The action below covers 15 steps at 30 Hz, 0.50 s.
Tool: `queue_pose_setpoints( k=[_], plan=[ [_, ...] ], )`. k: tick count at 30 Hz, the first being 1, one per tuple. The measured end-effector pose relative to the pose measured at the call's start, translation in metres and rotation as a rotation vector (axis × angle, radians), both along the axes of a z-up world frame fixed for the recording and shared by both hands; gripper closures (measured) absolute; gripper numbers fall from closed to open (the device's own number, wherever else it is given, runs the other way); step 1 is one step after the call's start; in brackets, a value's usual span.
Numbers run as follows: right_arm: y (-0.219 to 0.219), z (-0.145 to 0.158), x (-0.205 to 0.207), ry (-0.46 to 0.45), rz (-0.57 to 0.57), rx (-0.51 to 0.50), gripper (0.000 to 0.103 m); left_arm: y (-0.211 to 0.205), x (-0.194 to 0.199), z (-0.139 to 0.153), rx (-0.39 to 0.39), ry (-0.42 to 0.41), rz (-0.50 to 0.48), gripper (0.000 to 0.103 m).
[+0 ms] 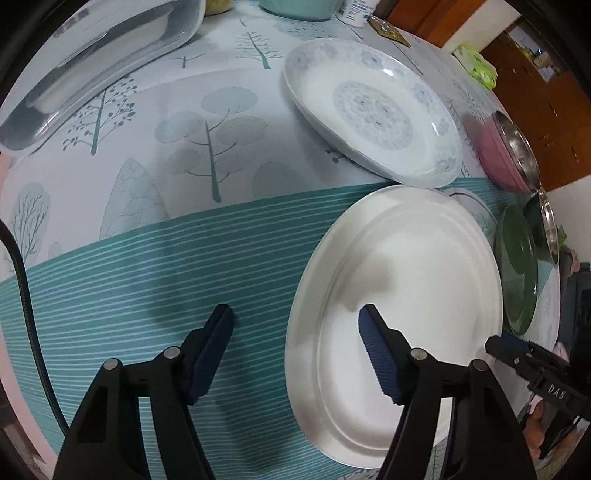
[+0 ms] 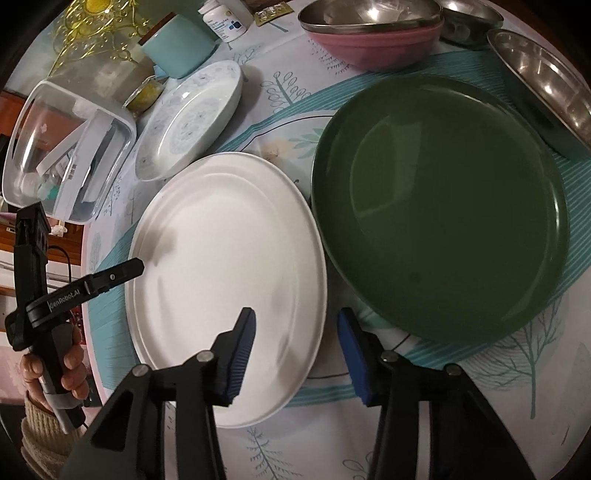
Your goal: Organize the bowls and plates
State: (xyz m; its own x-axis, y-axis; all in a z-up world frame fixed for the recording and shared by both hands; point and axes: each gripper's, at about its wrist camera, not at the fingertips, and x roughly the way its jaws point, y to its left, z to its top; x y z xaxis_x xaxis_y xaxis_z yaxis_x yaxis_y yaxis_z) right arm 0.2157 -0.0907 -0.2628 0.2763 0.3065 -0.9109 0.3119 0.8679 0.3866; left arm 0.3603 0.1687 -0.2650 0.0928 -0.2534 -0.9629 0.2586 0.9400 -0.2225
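We find the white plate (image 2: pixel 225 280) lying flat on the tablecloth (image 1: pixel 147 280), at lower centre of the right wrist view and lower right of the left wrist view. The green plate (image 2: pixel 439 206) lies just beside it to the right in the right wrist view, their rims very close or touching; we cannot tell which. The patterned plate (image 2: pixel 192 118) rests tilted at upper left, its near rim close to the white plate's far edge. A pink bowl (image 2: pixel 373 44) with a steel bowl (image 2: pixel 369 14) nested in it stands at the top of that frame, and a steel dish (image 2: pixel 546 85) lies at upper right. The left gripper (image 1: pixel 295 332) is wide open and holds nothing; one finger is over the white plate's left side, the other over bare cloth. The right gripper (image 2: pixel 295 339) is likewise wide open and empty, and straddles the white plate's near-right rim. We judge the white plate to be rigid, glazed, fairly heavy and breakable, with a slippery surface. We recommend seizing it at the raised rim, one pad above and one below, and lifting level. Contact with the green plate risks chipping.
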Motion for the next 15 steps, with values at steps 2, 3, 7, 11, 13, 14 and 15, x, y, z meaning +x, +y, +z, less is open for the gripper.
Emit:
queue_pose_setpoints(
  k=[2, 3, 7, 11, 13, 14, 15],
  plan=[
    [0.000, -0.001, 0.002, 0.004, -0.005, 0.008, 0.065, -0.006, -0.001, 0.000, 0.010, -0.001, -0.029, 0.048],
    [0.001, -0.001, 0.002, 0.004, -0.005, 0.007, 0.067, -0.008, -0.003, 0.000, 0.016, -0.002, -0.041, 0.051],
    [0.002, -0.002, 0.002, 0.009, -0.002, -0.007, 0.075, -0.021, -0.009, 0.000, 0.042, -0.002, -0.085, 0.059],
    [0.000, -0.003, 0.001, 0.010, -0.002, -0.005, 0.084, -0.027, -0.013, -0.001, 0.073, -0.005, -0.090, 0.081],
    [-0.001, -0.003, -0.001, 0.007, -0.002, -0.011, 0.084, -0.023, -0.017, 0.001, 0.055, 0.011, -0.078, 0.082],
    [-0.001, -0.002, -0.002, 0.008, -0.002, -0.013, 0.084, -0.022, -0.019, 0.002, 0.052, 0.015, -0.072, 0.082],
    [-0.001, -0.001, -0.004, 0.007, -0.001, -0.011, 0.084, -0.020, -0.022, 0.004, 0.050, 0.014, -0.066, 0.082]
  ],
)
